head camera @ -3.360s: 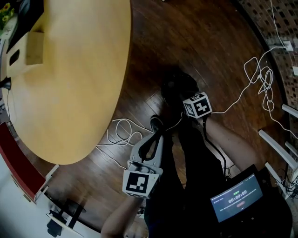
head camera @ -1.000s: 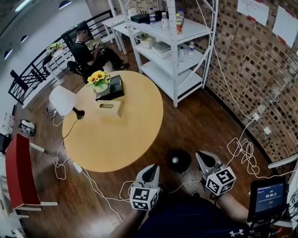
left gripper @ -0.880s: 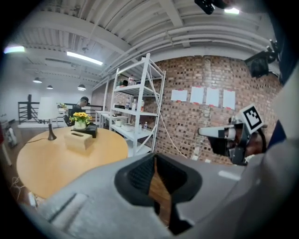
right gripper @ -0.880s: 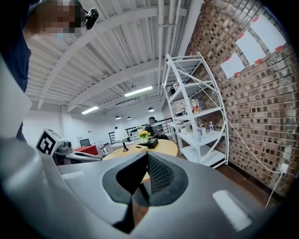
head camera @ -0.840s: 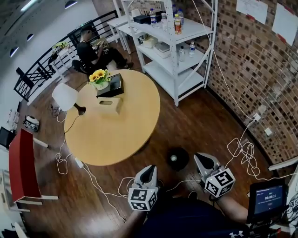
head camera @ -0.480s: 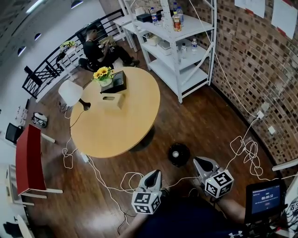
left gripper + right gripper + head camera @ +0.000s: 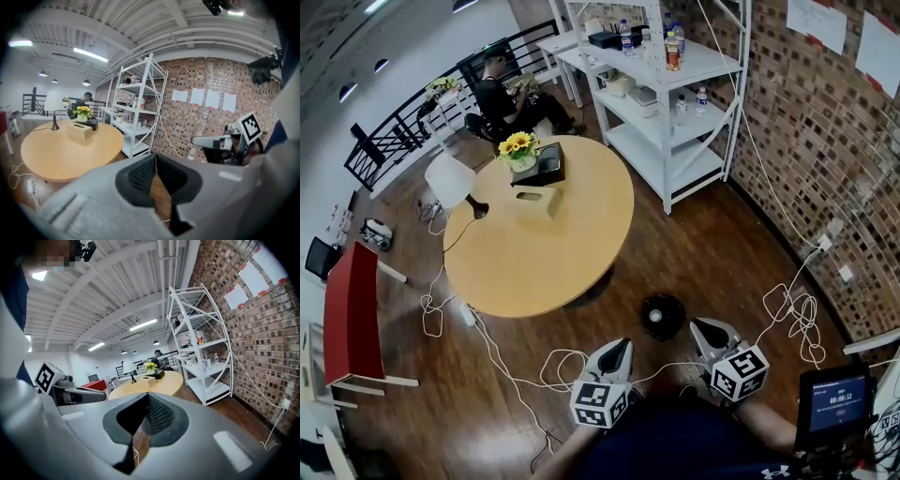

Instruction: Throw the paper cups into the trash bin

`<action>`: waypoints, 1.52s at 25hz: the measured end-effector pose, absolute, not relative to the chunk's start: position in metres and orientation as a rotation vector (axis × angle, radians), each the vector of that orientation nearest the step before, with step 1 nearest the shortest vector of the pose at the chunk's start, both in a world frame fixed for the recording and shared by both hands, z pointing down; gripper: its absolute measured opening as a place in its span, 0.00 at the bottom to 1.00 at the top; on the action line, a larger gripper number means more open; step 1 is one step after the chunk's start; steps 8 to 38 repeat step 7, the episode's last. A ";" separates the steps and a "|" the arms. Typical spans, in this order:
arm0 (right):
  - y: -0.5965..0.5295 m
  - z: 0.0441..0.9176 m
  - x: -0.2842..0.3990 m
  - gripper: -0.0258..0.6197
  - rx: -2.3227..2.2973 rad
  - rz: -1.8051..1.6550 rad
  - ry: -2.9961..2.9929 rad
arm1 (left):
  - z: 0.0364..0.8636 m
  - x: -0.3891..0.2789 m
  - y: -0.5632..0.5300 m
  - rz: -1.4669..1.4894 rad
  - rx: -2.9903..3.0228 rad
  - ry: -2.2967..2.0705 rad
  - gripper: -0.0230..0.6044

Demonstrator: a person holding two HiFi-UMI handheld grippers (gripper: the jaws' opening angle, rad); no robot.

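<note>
Trash bin [image 7: 662, 316]: black, round, on floor, lower centre of head view, just above right tool [image 7: 700, 325]. Left tool [image 7: 622, 344] to bin's lower left. Round surface [image 7: 534, 253] upper left.
Left gripper view: left tool jaws together, nothing between.
Right gripper view: right tool jaws together, nothing between.

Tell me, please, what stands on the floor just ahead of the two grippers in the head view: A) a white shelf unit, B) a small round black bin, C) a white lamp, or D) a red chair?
B: the small round black bin sits on the wooden floor just ahead of the right gripper, beside the round table.
</note>
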State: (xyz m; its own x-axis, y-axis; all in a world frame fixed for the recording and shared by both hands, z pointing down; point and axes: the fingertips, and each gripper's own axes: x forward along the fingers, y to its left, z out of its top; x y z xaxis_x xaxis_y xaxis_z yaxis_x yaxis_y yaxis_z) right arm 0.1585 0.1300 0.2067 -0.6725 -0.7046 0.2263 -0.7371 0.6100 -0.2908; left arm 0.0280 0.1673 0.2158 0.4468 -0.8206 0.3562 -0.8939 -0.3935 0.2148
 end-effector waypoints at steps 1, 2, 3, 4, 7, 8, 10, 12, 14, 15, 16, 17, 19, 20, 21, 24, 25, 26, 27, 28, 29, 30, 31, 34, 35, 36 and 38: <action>0.129 0.207 0.156 0.06 1.226 0.550 -2.735 | 0.217 0.027 0.168 0.281 2.339 -1.450 0.06; 0.128 0.208 0.154 0.06 1.222 0.546 -2.731 | 0.217 0.025 0.167 0.286 2.346 -1.449 0.06; 0.127 0.208 0.151 0.06 1.218 0.547 -2.728 | 0.216 0.023 0.166 0.285 2.352 -1.450 0.06; 0.126 0.209 0.148 0.06 1.216 0.547 -2.726 | 0.216 0.021 0.165 0.281 2.356 -1.452 0.06; 0.123 0.210 0.141 0.06 1.213 0.544 -2.727 | 0.216 0.014 0.161 0.269 2.359 -1.460 0.06; 0.123 0.210 0.141 0.06 1.213 0.544 -2.727 | 0.216 0.014 0.161 0.269 2.359 -1.460 0.06; 0.123 0.210 0.141 0.06 1.213 0.544 -2.727 | 0.216 0.014 0.161 0.269 2.359 -1.460 0.06; 0.123 0.210 0.141 0.06 1.213 0.544 -2.727 | 0.216 0.014 0.161 0.269 2.359 -1.460 0.06; 0.123 0.210 0.141 0.06 1.213 0.544 -2.727 | 0.216 0.014 0.161 0.269 2.359 -1.460 0.06; 0.123 0.210 0.141 0.06 1.213 0.544 -2.727 | 0.216 0.014 0.161 0.269 2.359 -1.460 0.06; 0.123 0.210 0.141 0.06 1.213 0.544 -2.727 | 0.216 0.014 0.161 0.269 2.359 -1.460 0.06; 0.123 0.210 0.141 0.06 1.213 0.544 -2.727 | 0.216 0.014 0.161 0.269 2.359 -1.460 0.06; 0.123 0.210 0.141 0.06 1.213 0.544 -2.727 | 0.216 0.014 0.161 0.269 2.359 -1.460 0.06; 0.123 0.210 0.141 0.06 1.213 0.544 -2.727 | 0.216 0.014 0.161 0.269 2.359 -1.460 0.06; 0.123 0.210 0.141 0.06 1.213 0.544 -2.727 | 0.216 0.014 0.161 0.269 2.359 -1.460 0.06; 0.123 0.210 0.141 0.06 1.213 0.544 -2.727 | 0.216 0.014 0.161 0.269 2.359 -1.460 0.06; 0.123 0.210 0.141 0.06 1.213 0.544 -2.727 | 0.216 0.014 0.161 0.269 2.359 -1.460 0.06; 0.123 0.210 0.141 0.06 1.213 0.544 -2.727 | 0.216 0.014 0.161 0.269 2.359 -1.460 0.06; 0.123 0.210 0.141 0.06 1.213 0.544 -2.727 | 0.216 0.014 0.161 0.269 2.359 -1.460 0.06; 0.123 0.210 0.141 0.06 1.213 0.544 -2.727 | 0.216 0.014 0.161 0.269 2.359 -1.460 0.06; 0.123 0.210 0.141 0.06 1.213 0.544 -2.727 | 0.216 0.014 0.161 0.269 2.359 -1.460 0.06; 0.123 0.210 0.141 0.06 1.213 0.544 -2.727 | 0.216 0.014 0.161 0.269 2.359 -1.460 0.06; 0.123 0.210 0.141 0.06 1.213 0.544 -2.727 | 0.216 0.014 0.161 0.269 2.359 -1.460 0.06; 0.123 0.210 0.141 0.06 1.213 0.544 -2.727 | 0.216 0.014 0.161 0.269 2.359 -1.460 0.06; 0.123 0.210 0.141 0.06 1.213 0.544 -2.727 | 0.216 0.014 0.161 0.269 2.359 -1.460 0.06; 0.123 0.210 0.141 0.06 1.213 0.544 -2.727 | 0.216 0.014 0.161 0.269 2.359 -1.460 0.06; 0.123 0.210 0.141 0.06 1.213 0.544 -2.727 | 0.216 0.014 0.161 0.269 2.359 -1.460 0.06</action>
